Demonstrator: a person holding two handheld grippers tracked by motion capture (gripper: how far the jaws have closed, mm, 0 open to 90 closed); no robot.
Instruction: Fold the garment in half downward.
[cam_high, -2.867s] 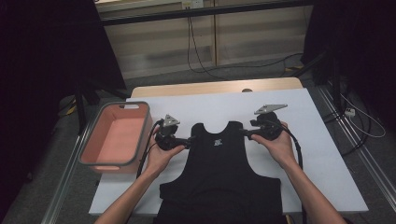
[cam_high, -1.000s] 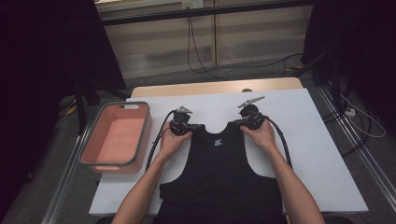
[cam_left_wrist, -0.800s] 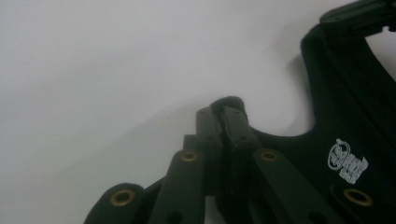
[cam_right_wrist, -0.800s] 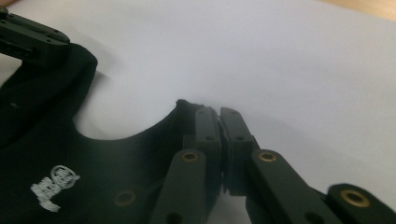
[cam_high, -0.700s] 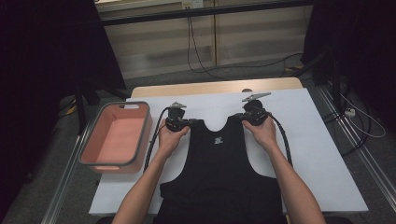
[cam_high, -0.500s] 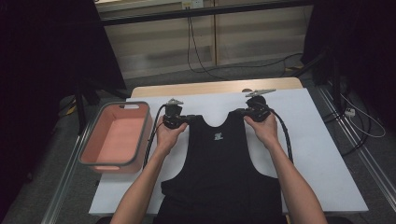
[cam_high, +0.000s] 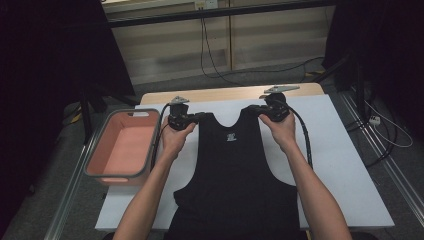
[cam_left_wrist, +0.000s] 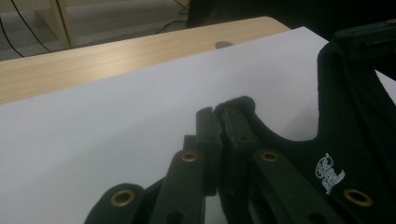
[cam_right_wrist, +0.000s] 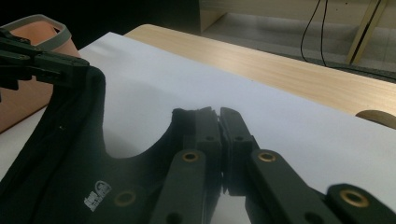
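A black sleeveless top (cam_high: 235, 170) with a small white print at the neck hangs from its two shoulder straps, its hem trailing off the near edge of the white table (cam_high: 345, 165). My left gripper (cam_high: 199, 117) is shut on the left strap, and my right gripper (cam_high: 252, 110) is shut on the right strap. In the left gripper view the jaws (cam_left_wrist: 219, 116) pinch the strap's end, with the top (cam_left_wrist: 355, 140) spreading to the right. In the right gripper view the jaws (cam_right_wrist: 218, 114) clamp the other strap, and the top (cam_right_wrist: 60, 154) runs off to the left toward the left gripper (cam_right_wrist: 42, 63).
A pink bin (cam_high: 122, 150) with a grey rim stands at the table's left edge, close to my left forearm. A wooden strip (cam_high: 230, 94) borders the table's far side. Cables lie on the floor beyond and to the right.
Both hands have risen and moved toward the far side of the table, drawing the top's straps with them. The top's upper part is lifted and pulled straight. Both grips are unchanged.
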